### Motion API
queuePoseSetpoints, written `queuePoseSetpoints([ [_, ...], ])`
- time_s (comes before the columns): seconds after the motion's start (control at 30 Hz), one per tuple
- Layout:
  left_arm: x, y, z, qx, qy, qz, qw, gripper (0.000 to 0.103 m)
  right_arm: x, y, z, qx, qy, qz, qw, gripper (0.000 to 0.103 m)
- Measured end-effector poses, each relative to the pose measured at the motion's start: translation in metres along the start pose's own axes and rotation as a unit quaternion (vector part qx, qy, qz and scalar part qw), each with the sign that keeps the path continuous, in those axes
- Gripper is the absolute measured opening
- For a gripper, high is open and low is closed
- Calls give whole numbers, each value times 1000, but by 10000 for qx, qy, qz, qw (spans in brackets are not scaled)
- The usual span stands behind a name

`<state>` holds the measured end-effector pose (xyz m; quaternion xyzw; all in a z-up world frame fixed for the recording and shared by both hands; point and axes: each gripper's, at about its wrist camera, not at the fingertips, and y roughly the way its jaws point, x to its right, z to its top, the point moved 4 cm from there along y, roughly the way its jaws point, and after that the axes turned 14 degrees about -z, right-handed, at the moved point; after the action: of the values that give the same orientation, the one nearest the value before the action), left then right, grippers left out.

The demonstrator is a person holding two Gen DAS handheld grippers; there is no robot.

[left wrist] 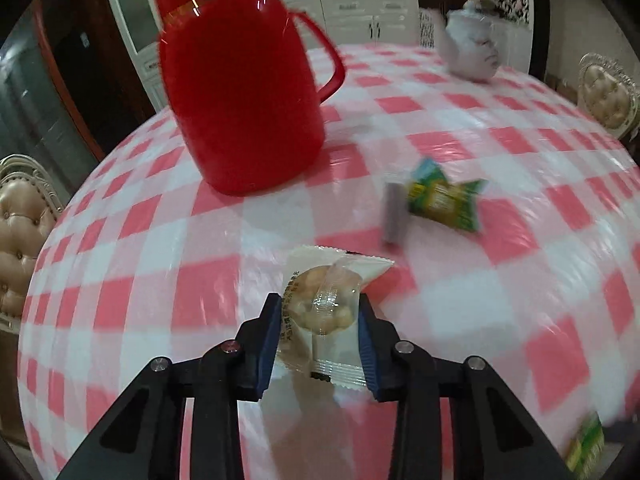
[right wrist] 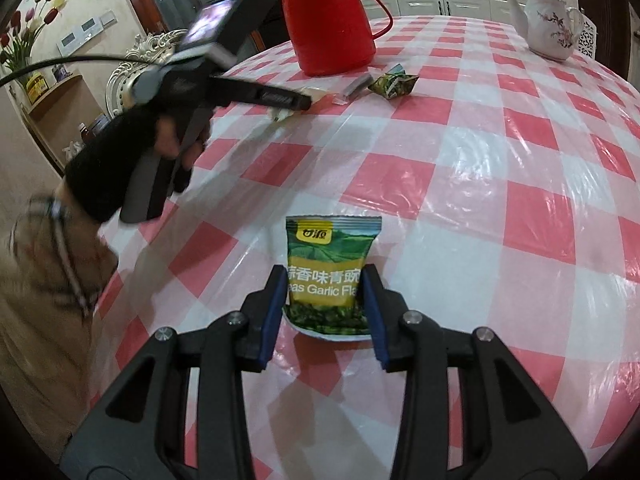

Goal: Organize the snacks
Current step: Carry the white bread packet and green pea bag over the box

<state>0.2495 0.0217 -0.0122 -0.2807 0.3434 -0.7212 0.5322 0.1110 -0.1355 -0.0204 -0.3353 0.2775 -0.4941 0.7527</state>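
Left gripper [left wrist: 320, 344] clamped on white pack [left wrist: 320, 316], held between pads above cloth [left wrist: 500, 300]; clear window shows pale round pieces, crinkly film, sawtooth seals.

Right gripper [right wrist: 325, 308] clamped on green pea pack [right wrist: 330, 276], upright, long axis along fingers; glossy foil.

Loose green pack [left wrist: 444, 200] lies ahead-right of left gripper, crumpled, long axis crosswise, grey strip [left wrist: 394, 212] just beside it. Left gripper nearer it.

Red jug [left wrist: 240, 92] ahead-left; glossy plastic checked cloth.

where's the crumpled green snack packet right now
The crumpled green snack packet lies on the checked tablecloth, right of the red thermos jug and beside a small grey packet.
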Motion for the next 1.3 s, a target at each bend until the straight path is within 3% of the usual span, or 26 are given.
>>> queuePoseSetpoints([
  [0.13,22,-56,-42,473,-245,294,9981,37,0,0,1,30,25,5,10000,39],
  [0.3,45,-109,-79,737,-834,-77,9938,37,0,-4,1,120,31,21,9999,36],
  [0.4,67,-132,-100,915,-930,-11,9915,37,0,-6,0,154,16,2,9999,36],
  [0.8,92,-156,-159,1180,-1305,-38,9844,37,7,-16,-6,223,262,-266,9991,36],
  [0.97,96,-167,-171,1271,-1316,-87,9831,37,-1,-36,-23,214,370,-90,9990,36],
  [1.3,113,-185,-189,1303,-1205,-252,9838,37,-21,-92,-54,573,214,-133,9980,36],
])
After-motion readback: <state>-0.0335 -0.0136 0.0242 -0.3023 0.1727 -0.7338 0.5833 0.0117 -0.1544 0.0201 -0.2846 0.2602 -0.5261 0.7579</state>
